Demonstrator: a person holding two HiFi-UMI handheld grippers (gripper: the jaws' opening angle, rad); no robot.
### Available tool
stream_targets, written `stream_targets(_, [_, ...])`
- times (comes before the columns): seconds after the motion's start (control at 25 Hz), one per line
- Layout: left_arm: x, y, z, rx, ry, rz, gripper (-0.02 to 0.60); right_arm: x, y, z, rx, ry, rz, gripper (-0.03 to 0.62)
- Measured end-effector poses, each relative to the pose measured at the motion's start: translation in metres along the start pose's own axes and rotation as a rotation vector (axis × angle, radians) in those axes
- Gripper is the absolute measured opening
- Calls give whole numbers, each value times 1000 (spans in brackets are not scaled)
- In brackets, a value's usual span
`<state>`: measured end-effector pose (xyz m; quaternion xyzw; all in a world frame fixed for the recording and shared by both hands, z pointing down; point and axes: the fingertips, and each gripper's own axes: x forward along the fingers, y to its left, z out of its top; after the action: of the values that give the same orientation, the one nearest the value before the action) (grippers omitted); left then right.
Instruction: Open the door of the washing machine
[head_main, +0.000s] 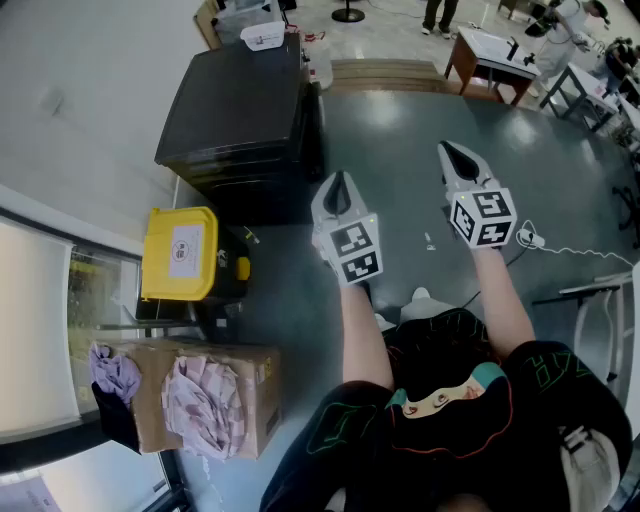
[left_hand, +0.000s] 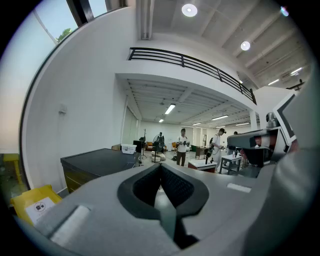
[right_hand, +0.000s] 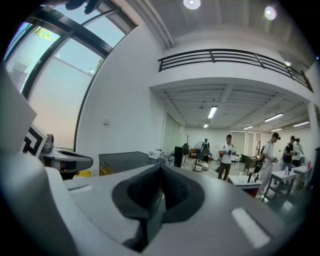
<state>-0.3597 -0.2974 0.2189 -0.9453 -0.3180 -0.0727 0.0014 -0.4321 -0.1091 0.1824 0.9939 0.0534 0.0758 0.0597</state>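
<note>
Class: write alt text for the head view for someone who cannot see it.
A person holds a shut left claw and shut right claw over a dark floor. Leftward stand a black cabinet, yellow-lidded bin and box of clothes.

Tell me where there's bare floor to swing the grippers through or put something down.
Bare grey floor lies ahead of the left gripper and right gripper, bordered by the black unit on the left and the brown table beyond. Crowded: the left edge, with the yellow-lidded bin and cardboard box of clothes; a white cable trails on the right.
</note>
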Motion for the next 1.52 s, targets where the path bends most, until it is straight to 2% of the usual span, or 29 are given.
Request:
stream_targets(0.28, [13, -2, 1, -1, -12, 37, 11, 14, -14, -1, -11, 0, 18, 3])
stream_targets(0.56, [36, -8, 5, 23, -10, 12, 11, 26, -31, -1, 7, -10, -1, 3])
stream_targets(0.84, [71, -16, -5, 32, 15, -47, 11, 51, -47, -15, 37, 2, -9, 3])
stream_targets(1.0, [102, -26, -10, 37, 36, -69, 11, 70, -85, -26, 94, 14, -55, 3])
stream_targets(1.12, [124, -9, -19, 60, 90, -14, 11, 96, -104, -37, 164, 30, -68, 3])
stream_targets(1.32, [164, 19, -27, 34, 145, 59, 11, 159, -98, -52, 205, 61, 27, 3])
stream_targets(1.4, [184, 25, -32, 38, 176, 75, 11, 184, -99, -58, 220, 74, 55, 3])
stream_targets(1.52, [222, 30, -34, 51, 209, 72, 11, 218, -125, -64, 271, 79, 35, 3])
